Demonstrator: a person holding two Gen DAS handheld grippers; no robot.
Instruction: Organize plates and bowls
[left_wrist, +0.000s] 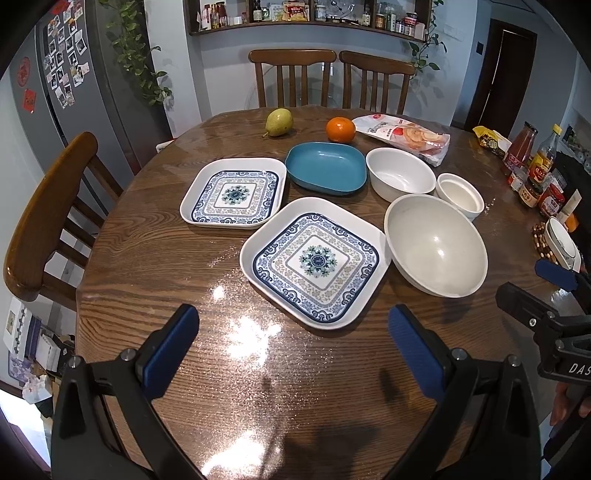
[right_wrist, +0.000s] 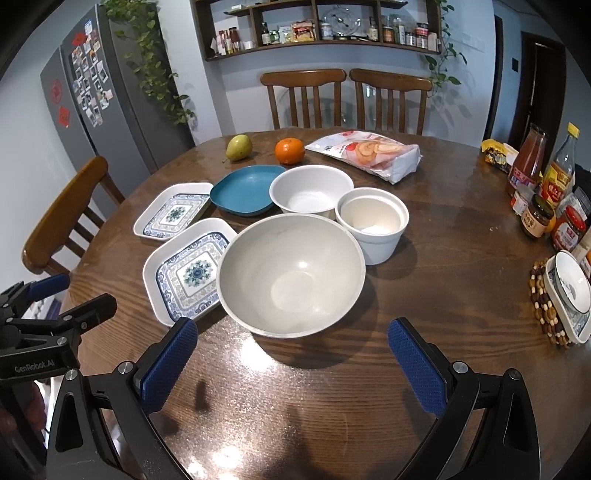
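Two square blue-patterned plates lie on the round wooden table: the near plate (left_wrist: 314, 263) (right_wrist: 188, 274) and the far plate (left_wrist: 233, 191) (right_wrist: 173, 211). Behind them sit a blue dish (left_wrist: 325, 168) (right_wrist: 245, 190), a white bowl (left_wrist: 400, 174) (right_wrist: 311, 192), a small white cup-like bowl (left_wrist: 460, 194) (right_wrist: 373, 223) and a large grey-white bowl (left_wrist: 436, 245) (right_wrist: 291, 273). My left gripper (left_wrist: 293, 354) is open and empty, just in front of the near plate. My right gripper (right_wrist: 291, 362) is open and empty, just in front of the large bowl.
A pear (left_wrist: 279, 122), an orange (left_wrist: 340, 129) and a snack bag (left_wrist: 404, 136) lie at the table's far side. Sauce bottles and jars (right_wrist: 543, 192) and a small dish on a beaded trivet (right_wrist: 569, 295) stand at the right. Wooden chairs (left_wrist: 44, 229) surround the table.
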